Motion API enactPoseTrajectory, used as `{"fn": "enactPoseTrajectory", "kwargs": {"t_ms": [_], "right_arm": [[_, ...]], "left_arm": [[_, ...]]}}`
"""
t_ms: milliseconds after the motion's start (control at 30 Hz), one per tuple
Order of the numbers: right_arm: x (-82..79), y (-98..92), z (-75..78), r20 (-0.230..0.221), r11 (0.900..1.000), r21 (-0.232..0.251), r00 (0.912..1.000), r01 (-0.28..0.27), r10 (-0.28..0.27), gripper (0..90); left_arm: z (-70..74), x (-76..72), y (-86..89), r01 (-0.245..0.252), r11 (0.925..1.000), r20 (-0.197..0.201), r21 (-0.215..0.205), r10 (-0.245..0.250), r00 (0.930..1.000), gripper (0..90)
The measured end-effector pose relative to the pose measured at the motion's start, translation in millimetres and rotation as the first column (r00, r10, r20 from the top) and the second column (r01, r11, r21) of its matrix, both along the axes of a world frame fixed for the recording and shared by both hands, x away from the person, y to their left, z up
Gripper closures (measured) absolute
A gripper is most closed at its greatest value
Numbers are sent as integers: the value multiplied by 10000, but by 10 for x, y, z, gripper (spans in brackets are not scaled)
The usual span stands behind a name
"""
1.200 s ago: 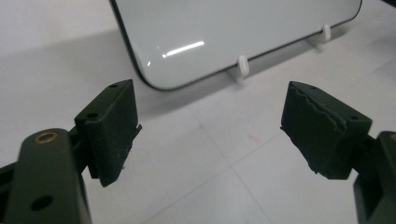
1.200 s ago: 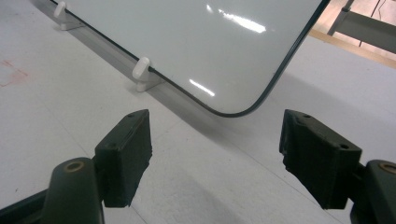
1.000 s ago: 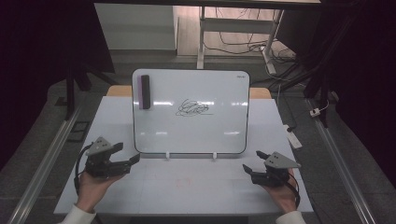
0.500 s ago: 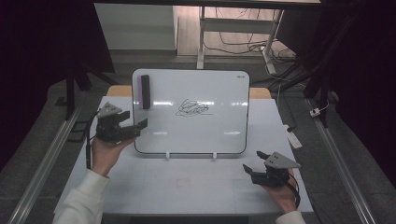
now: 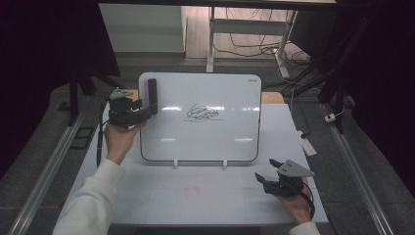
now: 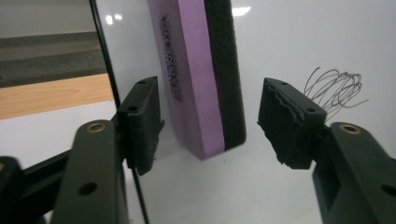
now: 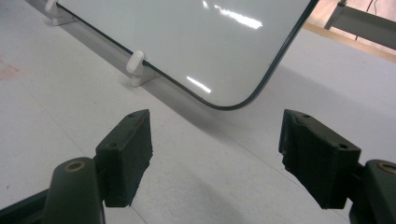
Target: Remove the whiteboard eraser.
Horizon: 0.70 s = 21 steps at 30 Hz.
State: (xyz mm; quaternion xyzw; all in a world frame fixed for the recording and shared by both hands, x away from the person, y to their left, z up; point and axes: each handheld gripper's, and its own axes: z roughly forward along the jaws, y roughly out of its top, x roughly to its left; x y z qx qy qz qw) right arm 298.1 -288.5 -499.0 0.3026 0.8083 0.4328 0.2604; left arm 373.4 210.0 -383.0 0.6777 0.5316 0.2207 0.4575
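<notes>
While the scribble (image 5: pixel 200 113) is unwiped from above, the left gripper (image 5: pixel 142 111) reaches the eraser (image 5: pixel 152 96). Its own view puts the eraser (image 6: pixel 205 74) between closing fingers (image 6: pixel 289 121), probably not gripped. The right gripper (image 7: pixel 215 154) rests spread.

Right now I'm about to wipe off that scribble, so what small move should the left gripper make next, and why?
Probably close the left gripper on the eraser: its jaws, just closing, straddle it with gaps on both sides, and the scribble remains on the whiteboard.

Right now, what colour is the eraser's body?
Purple, with black felt; the eraser shows best in the left gripper view.
</notes>
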Motion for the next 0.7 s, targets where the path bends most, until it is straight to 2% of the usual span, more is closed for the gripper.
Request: {"fn": "enactPoseTrajectory", "kwargs": {"t_ms": [67, 100, 133, 233, 533, 700], "right_arm": [[-4, -3, 0, -30, 10000, -6, 10000, 25, -25, 250], [-5, -8, 0, -24, 10000, 15, 10000, 40, -40, 250], [-5, -8, 0, -24, 10000, 15, 10000, 40, -40, 250], [-2, -15, -6, -36, 10000, 0, 10000, 73, -73, 249], [-2, -10, -8, -33, 9999, -79, 9999, 118, -118, 250], [0, -21, -11, -27, 9998, -80, 9998, 185, -185, 252]], "left_arm": [[-1, 23, -6, -203, 9998, 36, 15, 203, 9998, 441], [0, 31, -6, -229, 9997, 51, -25, 229, 9997, 491], [1, 36, -8, -241, 9997, 99, -50, 242, 9997, 491], [6, 41, -50, -243, 9996, 219, 162, 240, 9995, 572], [-7, 68, -105, -546, 9978, 184, 382, 540, 9984, 571], [-4, 68, -111, -651, 9969, 184, 449, 644, 9978, 608]]}}
